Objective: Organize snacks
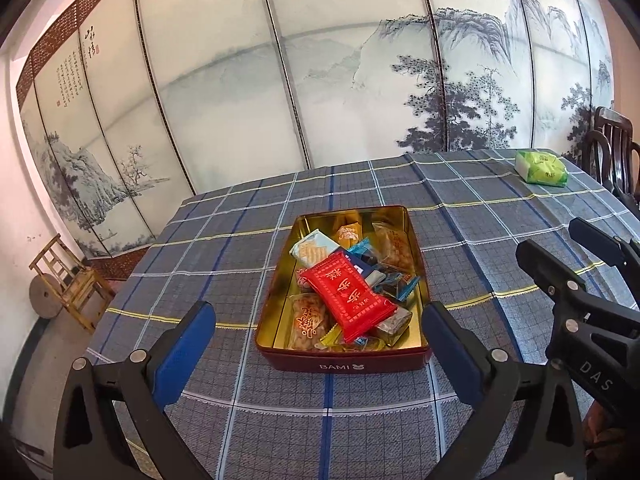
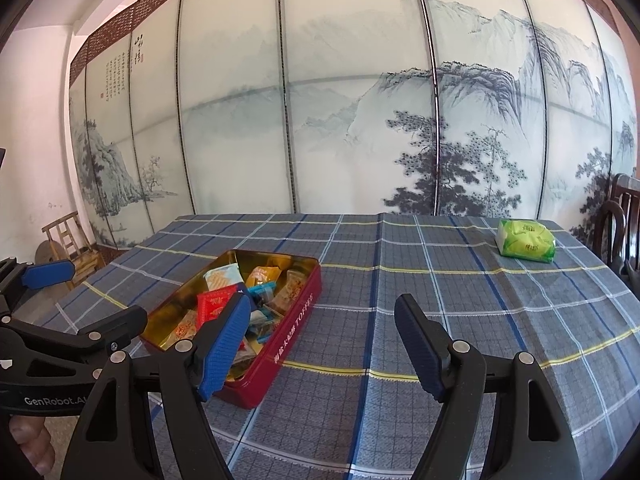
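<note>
A dark red tin [image 1: 344, 362] with a gold inside sits on the plaid tablecloth, holding several wrapped snacks with a red packet [image 1: 346, 294] on top. My left gripper [image 1: 320, 344] is open, hovering just in front of the tin, nothing between its blue pads. In the right wrist view the tin [image 2: 288, 332] lies at the lower left, partly behind a blue fingertip [image 2: 224, 344]. My right gripper [image 2: 324, 344] stands open and empty over the cloth to the tin's right. It also shows as a black frame [image 1: 580, 288] at the right of the left wrist view.
A green tissue pack [image 2: 526, 240] lies at the table's far right corner, near a dark wooden chair [image 2: 620, 224]. A small bamboo chair [image 1: 70, 280] and a round stone stand on the floor at left. A painted landscape screen closes off the back.
</note>
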`<move>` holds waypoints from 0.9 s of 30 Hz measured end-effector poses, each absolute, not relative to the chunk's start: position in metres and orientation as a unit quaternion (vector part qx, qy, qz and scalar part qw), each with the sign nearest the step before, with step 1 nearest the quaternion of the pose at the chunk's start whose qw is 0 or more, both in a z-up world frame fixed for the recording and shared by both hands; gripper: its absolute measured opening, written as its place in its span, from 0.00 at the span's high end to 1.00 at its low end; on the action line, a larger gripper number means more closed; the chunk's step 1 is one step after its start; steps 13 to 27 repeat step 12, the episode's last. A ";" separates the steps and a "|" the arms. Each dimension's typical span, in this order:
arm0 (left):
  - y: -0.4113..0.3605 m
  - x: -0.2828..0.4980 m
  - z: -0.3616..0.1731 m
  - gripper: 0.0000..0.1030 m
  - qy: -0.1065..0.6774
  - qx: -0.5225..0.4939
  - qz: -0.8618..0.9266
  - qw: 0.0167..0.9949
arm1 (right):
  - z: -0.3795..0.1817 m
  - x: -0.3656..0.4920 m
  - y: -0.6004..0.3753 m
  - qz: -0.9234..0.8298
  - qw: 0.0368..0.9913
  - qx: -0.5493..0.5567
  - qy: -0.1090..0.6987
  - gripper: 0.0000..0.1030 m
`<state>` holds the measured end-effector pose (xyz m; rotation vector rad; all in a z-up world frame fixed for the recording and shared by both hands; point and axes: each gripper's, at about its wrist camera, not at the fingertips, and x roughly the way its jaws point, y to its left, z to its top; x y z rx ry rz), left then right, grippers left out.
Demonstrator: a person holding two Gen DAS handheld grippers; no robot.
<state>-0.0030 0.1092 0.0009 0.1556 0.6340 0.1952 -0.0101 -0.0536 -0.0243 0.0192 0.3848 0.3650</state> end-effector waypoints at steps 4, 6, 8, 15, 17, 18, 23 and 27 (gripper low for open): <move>0.109 0.006 0.003 0.01 0.317 0.060 0.072 0.944 | -0.032 -0.003 -0.060 0.174 0.965 0.009 0.199 0.26; 0.108 0.011 0.009 0.01 0.311 0.056 0.067 0.946 | -0.039 0.005 -0.067 0.165 0.964 0.005 0.208 0.26; 0.102 0.015 0.013 0.01 0.304 0.069 0.072 0.948 | -0.045 0.017 -0.079 0.154 0.963 0.007 0.221 0.25; 0.088 0.027 0.018 0.01 0.298 0.092 0.088 0.946 | -0.061 0.055 -0.111 0.119 0.956 -0.007 0.269 0.22; 0.088 0.027 0.018 0.01 0.298 0.092 0.088 0.946 | -0.061 0.055 -0.111 0.119 0.956 -0.007 0.269 0.22; 0.088 0.027 0.018 0.01 0.298 0.092 0.088 0.946 | -0.061 0.055 -0.111 0.119 0.956 -0.007 0.269 0.22; 0.088 0.027 0.018 0.01 0.298 0.092 0.088 0.946 | -0.061 0.055 -0.111 0.119 0.956 -0.007 0.269 0.22; 0.088 0.027 0.018 0.01 0.298 0.092 0.088 0.946 | -0.061 0.055 -0.111 0.119 0.956 -0.007 0.269 0.22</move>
